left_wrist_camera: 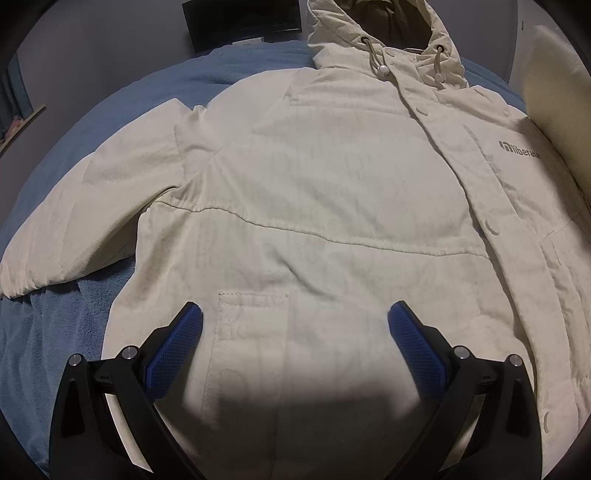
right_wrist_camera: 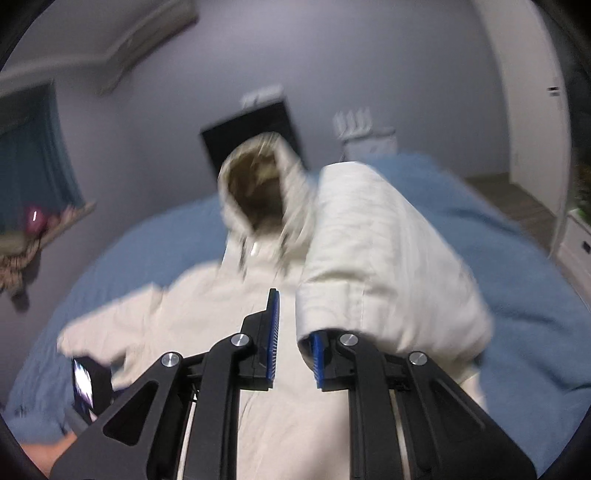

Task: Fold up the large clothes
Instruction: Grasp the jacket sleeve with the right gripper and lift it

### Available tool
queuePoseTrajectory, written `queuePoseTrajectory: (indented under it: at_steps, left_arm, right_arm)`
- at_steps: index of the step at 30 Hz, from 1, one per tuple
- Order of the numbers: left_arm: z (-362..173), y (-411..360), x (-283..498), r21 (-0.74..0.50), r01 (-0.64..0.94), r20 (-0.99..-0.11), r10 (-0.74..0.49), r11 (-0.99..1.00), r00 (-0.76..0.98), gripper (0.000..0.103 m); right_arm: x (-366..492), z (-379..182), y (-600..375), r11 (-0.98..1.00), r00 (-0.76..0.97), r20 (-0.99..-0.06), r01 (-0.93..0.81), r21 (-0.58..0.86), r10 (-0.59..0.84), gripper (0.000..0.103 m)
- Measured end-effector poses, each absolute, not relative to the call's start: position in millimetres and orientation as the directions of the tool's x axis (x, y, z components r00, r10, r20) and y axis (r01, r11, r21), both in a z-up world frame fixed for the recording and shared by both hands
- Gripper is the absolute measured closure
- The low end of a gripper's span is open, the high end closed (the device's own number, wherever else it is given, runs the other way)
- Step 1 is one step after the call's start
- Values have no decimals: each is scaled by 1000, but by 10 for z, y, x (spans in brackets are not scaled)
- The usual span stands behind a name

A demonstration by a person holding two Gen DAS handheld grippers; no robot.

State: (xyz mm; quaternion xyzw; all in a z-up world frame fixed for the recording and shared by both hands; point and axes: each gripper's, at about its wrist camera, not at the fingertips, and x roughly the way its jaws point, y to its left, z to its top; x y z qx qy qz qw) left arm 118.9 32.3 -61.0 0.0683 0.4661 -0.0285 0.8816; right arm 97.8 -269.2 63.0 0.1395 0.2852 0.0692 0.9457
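Note:
A cream hooded jacket [left_wrist_camera: 314, 177] lies face up on a blue blanket [left_wrist_camera: 122, 99], its hood [left_wrist_camera: 384, 29] at the far end and one sleeve [left_wrist_camera: 74, 206] spread to the left. My left gripper [left_wrist_camera: 295, 321] is open and empty, hovering over the jacket's lower front near a pocket [left_wrist_camera: 255, 321]. In the blurred right wrist view, the jacket's other sleeve [right_wrist_camera: 380, 258] is lifted and draped over my right finger [right_wrist_camera: 316, 354]. My right gripper [right_wrist_camera: 293, 325] has its jaws narrowly apart, and the left pad [right_wrist_camera: 272, 332] stands clear of the cloth.
The blue blanket [right_wrist_camera: 517, 295] covers a bed. A dark screen [left_wrist_camera: 243, 22] stands against the grey wall behind the hood. A white cabinet [right_wrist_camera: 532, 92] is at the right, and a curtained window [right_wrist_camera: 33, 162] at the left.

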Motion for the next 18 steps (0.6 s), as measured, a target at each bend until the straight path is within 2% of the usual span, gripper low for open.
queuePoseTrajectory:
  at_steps: [3,4,6,7,8,10,13,15,17,18]
  left_arm:
    - [-589,320,1180,99,116,-826,17,988,564,5]
    - [-540,318,1167,94,113,-827,14,989,562,6]
    - [-360,301,1103,37,134,-814,-48,990,578,6]
    - [-249,276,1064,13,157,-799,-84,988,596,6]
    - [-105,217,1009,1,195,-778,-122,981,616,6]
    - [110,72,934,9,266,-754,-168,964,636,6]
    - [337,-197,842,10,368,-725,-246,930,643,6]
    - [416,-499,813,9,444,-720,-302,896,624,6]
    - [424,-855,795,16,513,-727,-342,858,596,6]
    - [401,-1040,803,20,540,-730,-356,842,583,6]
  right_arm:
    - [1118,353,-2543,942,746,-614,-51,331,256,89]
    - [1136,250,-2539,938,711,-648,-46,344,272,85]
    - [1038,184,-2489,920,663,-677,-48,388,320,66]
    - [952,184,-2517,904,637,-685,-47,424,354,49]
    - [892,161,-2529,896,628,-684,-48,440,370,45]
    - [674,220,-2610,897,605,-702,-50,439,377,45]
    - [425,406,-2936,922,633,-714,-2,386,300,43]
    - [301,516,-3184,938,671,-710,64,342,213,36]
    - [157,633,-3502,943,719,-688,155,296,98,23]
    - [111,682,-3619,941,738,-674,198,274,41,21]
